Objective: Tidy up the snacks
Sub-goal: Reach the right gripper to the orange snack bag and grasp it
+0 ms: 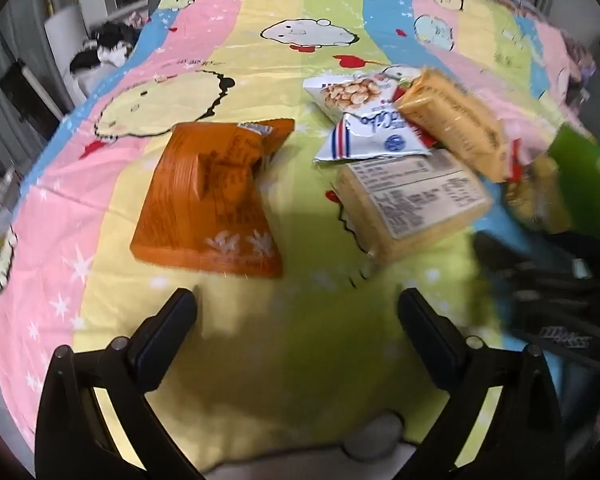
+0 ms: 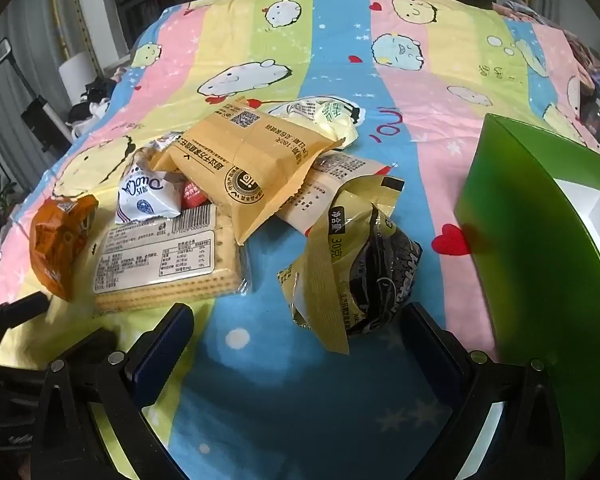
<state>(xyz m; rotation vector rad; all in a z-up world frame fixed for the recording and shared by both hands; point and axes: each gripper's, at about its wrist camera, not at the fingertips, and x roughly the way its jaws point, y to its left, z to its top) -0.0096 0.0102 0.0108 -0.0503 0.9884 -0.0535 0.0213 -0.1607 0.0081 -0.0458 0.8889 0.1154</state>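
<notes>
Nearest the left wrist camera, the left gripper (image 1: 298, 300) stands with its jaws spread wide and nothing between them, over bare yellow-green bedsheet (image 1: 300, 360). Just beyond lies the orange snack bag (image 1: 212, 200), flat and apart from the rest, with open sheet all around it. To its right the cracker pack (image 1: 412, 200) lies label up, touching the white pouch (image 1: 372, 136), and the tan packet (image 1: 456, 132) rests on top of the heap.

The right gripper (image 2: 296, 316) is likewise wide open and empty, over blue sheet. The crumpled black-and-gold bag (image 2: 356, 264) lies just ahead, near its right finger. The green box (image 2: 540, 240) stands at the right edge, a clear blue and pink strip between it and the pile.
</notes>
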